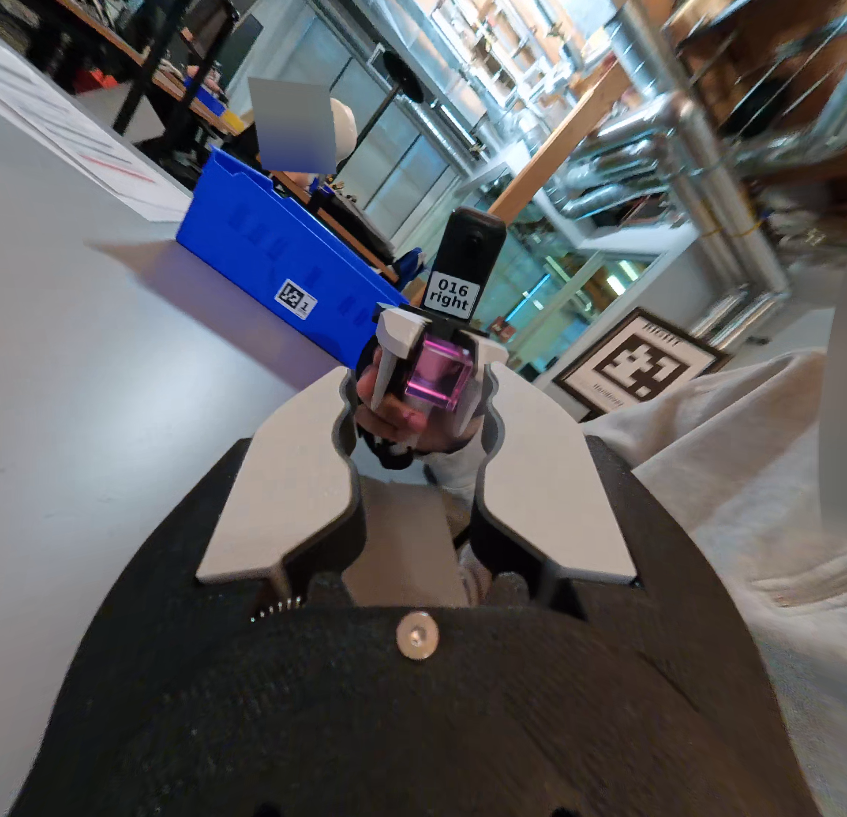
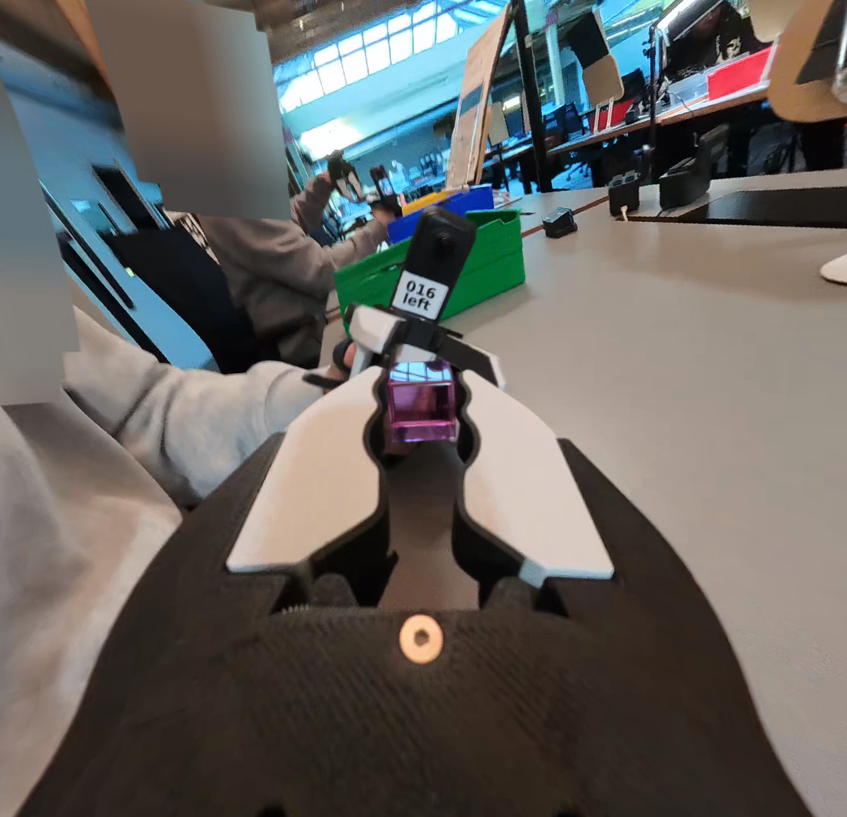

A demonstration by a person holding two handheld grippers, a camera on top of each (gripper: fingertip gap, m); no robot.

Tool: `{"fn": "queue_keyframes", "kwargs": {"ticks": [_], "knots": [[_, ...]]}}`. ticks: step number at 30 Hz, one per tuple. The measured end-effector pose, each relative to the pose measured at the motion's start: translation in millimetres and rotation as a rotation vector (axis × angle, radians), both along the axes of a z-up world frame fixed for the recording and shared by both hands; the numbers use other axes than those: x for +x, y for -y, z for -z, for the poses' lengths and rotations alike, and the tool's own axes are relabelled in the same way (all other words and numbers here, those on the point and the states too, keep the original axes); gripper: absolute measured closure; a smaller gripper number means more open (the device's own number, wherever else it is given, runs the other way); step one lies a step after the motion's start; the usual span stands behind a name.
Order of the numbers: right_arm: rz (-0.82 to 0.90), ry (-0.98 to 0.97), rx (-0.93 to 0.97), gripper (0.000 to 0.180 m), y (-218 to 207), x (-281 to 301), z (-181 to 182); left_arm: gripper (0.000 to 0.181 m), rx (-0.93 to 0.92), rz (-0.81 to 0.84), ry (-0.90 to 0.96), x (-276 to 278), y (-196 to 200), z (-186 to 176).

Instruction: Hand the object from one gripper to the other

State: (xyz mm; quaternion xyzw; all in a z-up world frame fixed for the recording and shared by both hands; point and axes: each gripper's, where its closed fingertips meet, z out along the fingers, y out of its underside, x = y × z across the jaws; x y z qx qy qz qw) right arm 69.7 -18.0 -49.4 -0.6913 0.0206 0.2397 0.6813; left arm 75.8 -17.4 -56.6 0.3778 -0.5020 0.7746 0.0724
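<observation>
R gripper (image 2: 420, 410), white plastic fingers w/ wavy black inner edges, was clamped on the clear purple glossy cube (image 2: 421, 410), held in air above the matte grey table (image 2: 664, 382). L gripper (image 1: 419, 382), same build, stood spread, nothing between its fingers, its tips just short of the cube (image 1: 437, 378) and facing it. Beyond the cube, on the table: a blue ribbed plastic bin (image 1: 275, 263) in L view, a green plastic bin (image 2: 486, 263) in R view. Far side of the cube hidden; grey fabric sleeve (image 2: 174, 410) cut off at the edge.
</observation>
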Motion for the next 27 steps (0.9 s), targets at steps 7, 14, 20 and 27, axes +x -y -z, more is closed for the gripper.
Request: {"fn": "queue_keyframes", "kwargs": {"ticks": [7, 14, 20, 27], "knots": [[-0.041, -0.257, 0.019, 0.152, 6, 8, -8, 0.132, 0.412, -0.172, 0.253, 1, 9, 8], [-0.085, -0.403, -0.023, 0.151, 4, 7, -2, 0.13, 0.646, -0.33, 0.398, 7, 8, 11], [-0.201, -0.6, -0.114, 0.152, 1, -1, 10, 0.13, 0.807, -0.333, 0.523, 3, 22, 18], [-0.265, -0.68, -0.16, 0.143, 0, -6, 15, 0.15, 0.868, -0.316, 0.547, 1, 24, 21]]}}
